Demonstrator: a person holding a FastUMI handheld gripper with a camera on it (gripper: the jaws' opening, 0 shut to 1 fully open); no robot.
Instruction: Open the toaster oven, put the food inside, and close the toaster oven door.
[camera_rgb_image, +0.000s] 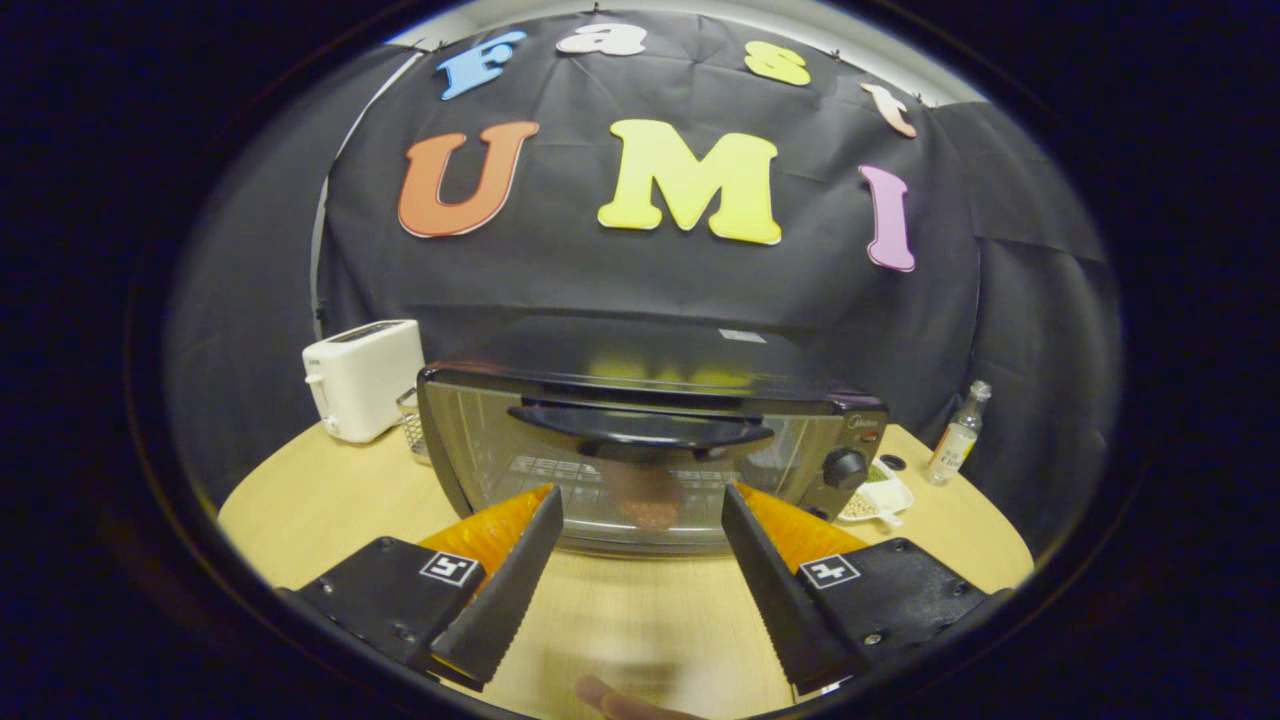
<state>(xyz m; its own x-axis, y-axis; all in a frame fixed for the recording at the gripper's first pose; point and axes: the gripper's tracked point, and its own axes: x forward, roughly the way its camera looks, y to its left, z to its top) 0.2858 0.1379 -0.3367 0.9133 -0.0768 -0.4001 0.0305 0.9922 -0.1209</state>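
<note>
- The gripper (640, 515) is spread wide with nothing between the two fingers (505, 590); their inner edges look ridged, like saw teeth, and each tapers to a wedge.
- Just ahead of the fingertips sits the toaster oven (650, 455) on a pale wooden round table (330, 490). It's a boxy dark metal body with a glossy top, and the door looks shut.
- The glass door is see-through with a long curved black handle (645, 425) across the top, plus a round black knob (845, 468) on the right panel.
- Through the glass there's a wire rack and a brownish round blob, the food (648, 505), a bit blurry.
- Left of the oven: a smooth white plastic toaster (362, 378), with a small wire basket (412, 425) tucked between them.
- Right of it: a small white dish (880, 497) of something grainy, and a clear little bottle (958, 435) farther out.
- A fingertip (610, 700) peeks in below, between the fingers.
</note>
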